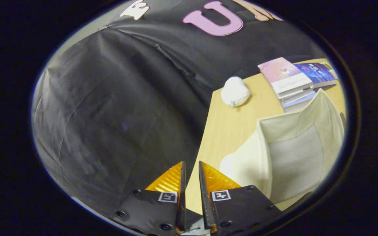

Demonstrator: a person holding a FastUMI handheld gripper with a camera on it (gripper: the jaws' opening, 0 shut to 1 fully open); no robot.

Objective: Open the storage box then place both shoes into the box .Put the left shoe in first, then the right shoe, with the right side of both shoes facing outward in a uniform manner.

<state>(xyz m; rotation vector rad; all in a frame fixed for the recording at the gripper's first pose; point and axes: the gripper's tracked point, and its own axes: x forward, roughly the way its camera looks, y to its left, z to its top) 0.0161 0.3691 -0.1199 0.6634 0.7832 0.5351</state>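
1. Gripper (pixel 190 167): fingers nearly together with a slim gap, holding nothing.
2. Storage box (pixel 294 154), cream fabric, stands on the table (pixel 228 124) just right of the fingers, top open, looks empty.
3. White shoe (pixel 235 91) lies beyond, near the books (pixel 290 83).
4. Judgement: opening done; both shoes left to place.

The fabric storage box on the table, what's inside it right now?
The storage box stands open on the table; the visible interior shows pale walls and a grey panel, with no shoe. Its near wall covers the bottom. The gripper, fingers nearly closed on nothing, is beside it.
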